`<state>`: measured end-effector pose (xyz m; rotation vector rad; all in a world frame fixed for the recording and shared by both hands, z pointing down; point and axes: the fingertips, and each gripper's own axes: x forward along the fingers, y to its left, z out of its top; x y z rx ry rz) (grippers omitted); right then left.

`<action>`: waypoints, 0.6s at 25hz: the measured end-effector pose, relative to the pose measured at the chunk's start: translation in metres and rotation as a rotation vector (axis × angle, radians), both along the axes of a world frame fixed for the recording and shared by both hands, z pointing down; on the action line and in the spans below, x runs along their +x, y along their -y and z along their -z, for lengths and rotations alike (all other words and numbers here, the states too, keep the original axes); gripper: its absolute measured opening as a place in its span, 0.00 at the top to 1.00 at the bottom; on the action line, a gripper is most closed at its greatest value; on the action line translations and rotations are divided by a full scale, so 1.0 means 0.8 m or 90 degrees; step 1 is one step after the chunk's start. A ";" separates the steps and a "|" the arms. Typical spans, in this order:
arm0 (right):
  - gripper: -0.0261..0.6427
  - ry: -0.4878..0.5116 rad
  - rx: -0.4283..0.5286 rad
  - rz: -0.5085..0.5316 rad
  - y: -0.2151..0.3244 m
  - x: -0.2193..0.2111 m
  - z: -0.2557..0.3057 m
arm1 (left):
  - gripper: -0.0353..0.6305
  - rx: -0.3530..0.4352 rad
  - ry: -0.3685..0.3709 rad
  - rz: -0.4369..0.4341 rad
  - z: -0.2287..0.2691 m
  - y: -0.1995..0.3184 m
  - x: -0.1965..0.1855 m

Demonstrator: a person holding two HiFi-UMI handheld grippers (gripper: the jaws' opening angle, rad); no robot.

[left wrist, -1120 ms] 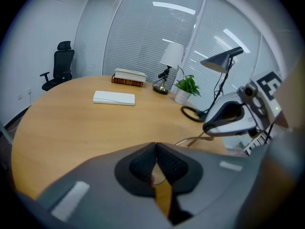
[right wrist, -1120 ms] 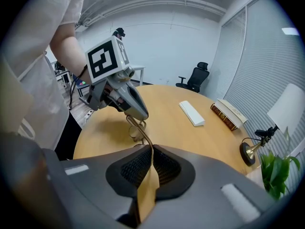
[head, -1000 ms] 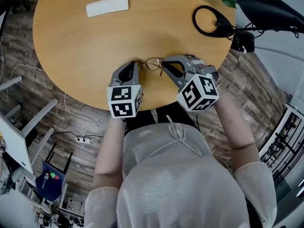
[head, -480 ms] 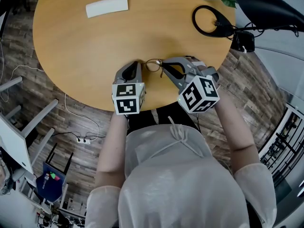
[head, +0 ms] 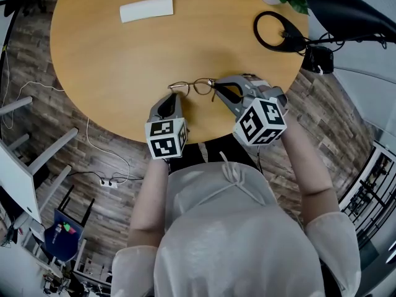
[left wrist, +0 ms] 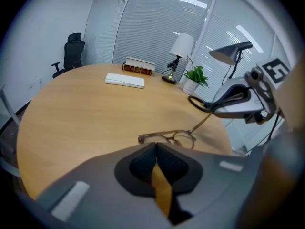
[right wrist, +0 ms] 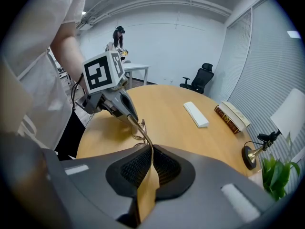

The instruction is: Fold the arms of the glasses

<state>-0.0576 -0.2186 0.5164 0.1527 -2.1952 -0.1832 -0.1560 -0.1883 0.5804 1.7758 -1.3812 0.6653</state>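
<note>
The right gripper clamps one arm of the glasses, seemingly anchoring them. The left gripper, jaws together and empty, sits just beside the glasses, likely to push.

The round wooden table carries a white case and a black lamp base, with the glasses at its near edge.

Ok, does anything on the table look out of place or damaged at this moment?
Nothing looks broken or spilled. The only unusual thing is the glasses: they sit close to the person's side of the table, with one arm sticking out, pinched in the shut right tool.
</note>
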 end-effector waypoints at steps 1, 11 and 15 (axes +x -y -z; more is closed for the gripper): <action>0.94 -0.001 0.000 0.002 0.000 0.000 0.000 | 0.94 -0.010 -0.006 0.002 -0.005 0.001 0.001; 0.94 -0.026 0.006 0.027 -0.007 -0.007 0.005 | 0.94 -0.063 -0.037 -0.006 -0.025 -0.004 0.011; 0.94 -0.063 -0.006 0.055 -0.020 -0.018 0.001 | 0.94 -0.050 -0.057 -0.005 -0.026 -0.004 0.013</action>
